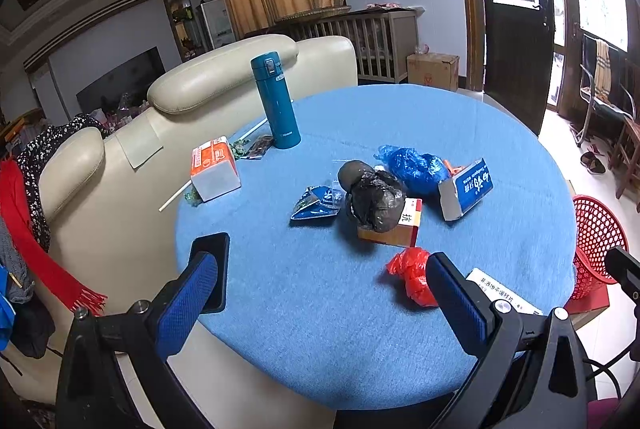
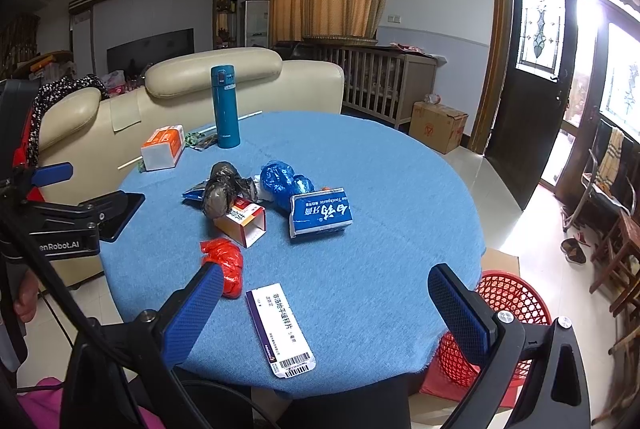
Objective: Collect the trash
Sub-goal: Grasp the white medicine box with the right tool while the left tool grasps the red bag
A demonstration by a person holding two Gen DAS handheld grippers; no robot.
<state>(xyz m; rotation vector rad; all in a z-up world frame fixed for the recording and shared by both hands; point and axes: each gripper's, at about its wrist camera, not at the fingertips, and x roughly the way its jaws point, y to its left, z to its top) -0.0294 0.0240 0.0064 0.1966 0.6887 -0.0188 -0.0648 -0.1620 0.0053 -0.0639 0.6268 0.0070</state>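
Pictured: a round table (image 2: 400, 189) in blue cloth, strewn with trash at the outset of a clean-up. Near the middle, a black bag (image 2: 222, 189) slumped on an orange box (image 2: 244, 223), with a blue bag (image 2: 282, 183) and a torn toothpaste box (image 2: 320, 215) just beside. Closer in, a red bag (image 2: 224, 261) and a flat white carton (image 2: 280, 329) near the table's edge. Farther back, a blue wrapper (image 1: 316, 203), a teal flask (image 2: 225, 107), a tissue pack (image 2: 162, 147) and a phone (image 1: 210, 269) at the left rim. Down on the floor to the right, a red mesh basket (image 2: 504, 313), with no trash visible inside, though only partly seen. Left gripper (image 1: 320, 293) held low over the near edge, jaws spread wide, gripping nothing. Right gripper (image 2: 332, 309) likewise, jaws spread either side of the white carton and well above it. By the look of things, no piece yet collected; every bag, box and wrapper left to be carried to the basket, likely starting with the carton or red bag.
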